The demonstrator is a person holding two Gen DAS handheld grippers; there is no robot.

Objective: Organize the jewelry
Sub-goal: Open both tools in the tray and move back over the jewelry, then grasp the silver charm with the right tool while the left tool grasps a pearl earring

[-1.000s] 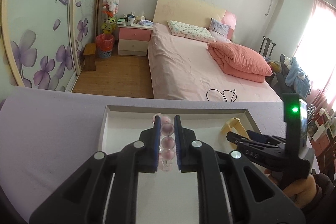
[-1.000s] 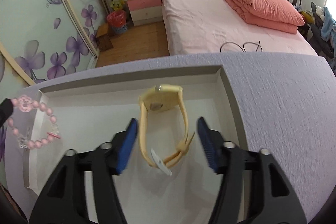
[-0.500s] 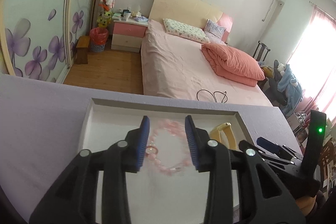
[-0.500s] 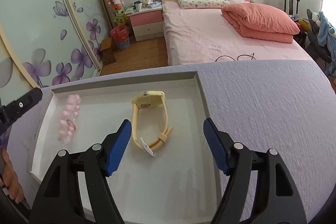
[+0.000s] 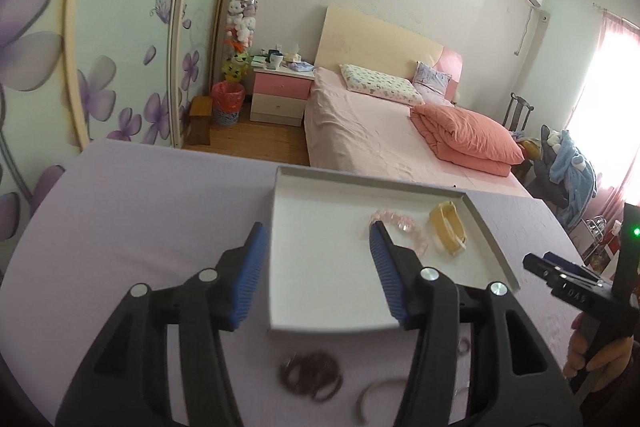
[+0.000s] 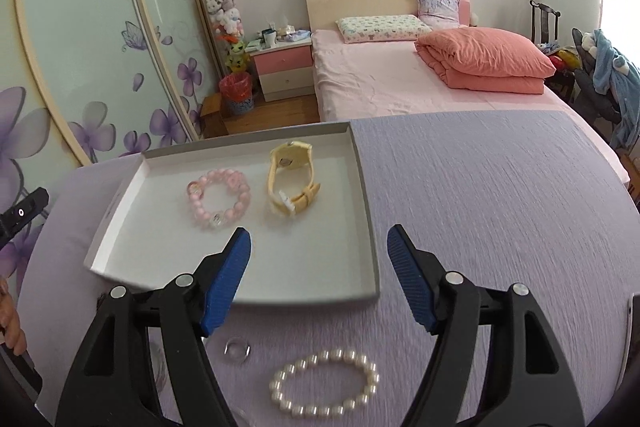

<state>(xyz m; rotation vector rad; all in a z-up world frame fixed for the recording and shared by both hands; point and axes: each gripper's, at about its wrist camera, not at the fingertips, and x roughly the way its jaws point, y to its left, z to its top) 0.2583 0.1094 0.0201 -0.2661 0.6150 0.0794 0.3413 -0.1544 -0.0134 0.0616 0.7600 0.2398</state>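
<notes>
A pink bead bracelet (image 6: 219,202) and a yellow strap watch (image 6: 291,179) are laid in the shallow white tray (image 6: 366,227). A white pearl bracelet (image 6: 325,385), a clear ring (image 6: 237,349) and brown hair bands (image 5: 312,375) are left on the purple cloth. The left gripper (image 5: 316,263) and right gripper (image 6: 320,267) are held wide apart, with nothing in them.

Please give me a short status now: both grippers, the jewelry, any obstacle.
Left gripper open, empty; right gripper open, empty. Pink bead bracelet and yellow wristwatch lie in white shallow tray. White pearl bracelet outside; nothing blocks it.

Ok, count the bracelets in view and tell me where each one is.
2: pink bead bracelet in the white tray beside the yellow watch; pearl bracelet on the purple tabletop outside it. Others may be hidden.
</notes>
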